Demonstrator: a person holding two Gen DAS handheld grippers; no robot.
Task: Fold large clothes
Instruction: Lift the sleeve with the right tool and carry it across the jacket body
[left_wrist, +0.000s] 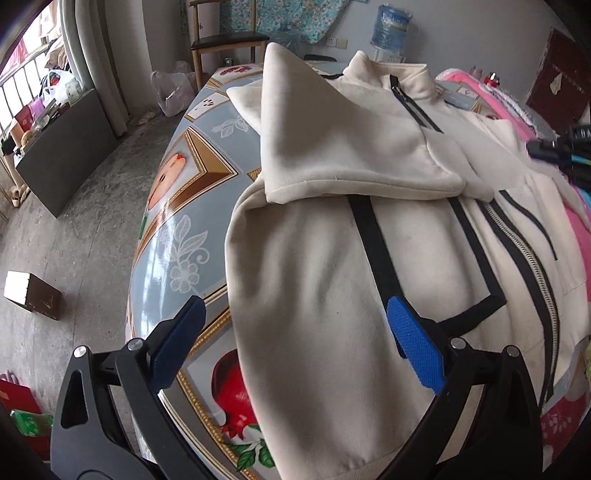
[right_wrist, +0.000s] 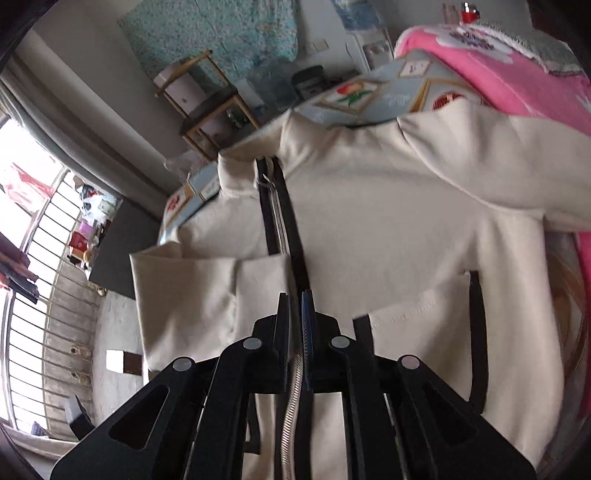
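A cream zip jacket (left_wrist: 332, 258) with black trim lies on the table, front up, one sleeve (left_wrist: 332, 147) folded across its chest. My left gripper (left_wrist: 295, 332) is open just above the jacket's near left side, holding nothing. In the right wrist view the jacket (right_wrist: 388, 229) fills the frame. My right gripper (right_wrist: 296, 306) has its fingers nearly together over the black zipper band (right_wrist: 280, 229) at the jacket's front; whether cloth is pinched between them does not show. The right gripper also shows at the right edge of the left wrist view (left_wrist: 561, 151).
The table has a glossy blue fruit-print cloth (left_wrist: 177, 229). A pink blanket (right_wrist: 517, 85) lies beside the jacket on the right. A wooden chair (left_wrist: 225, 40) and a water bottle (left_wrist: 388, 26) stand beyond the table. A small box (left_wrist: 33, 295) sits on the concrete floor at left.
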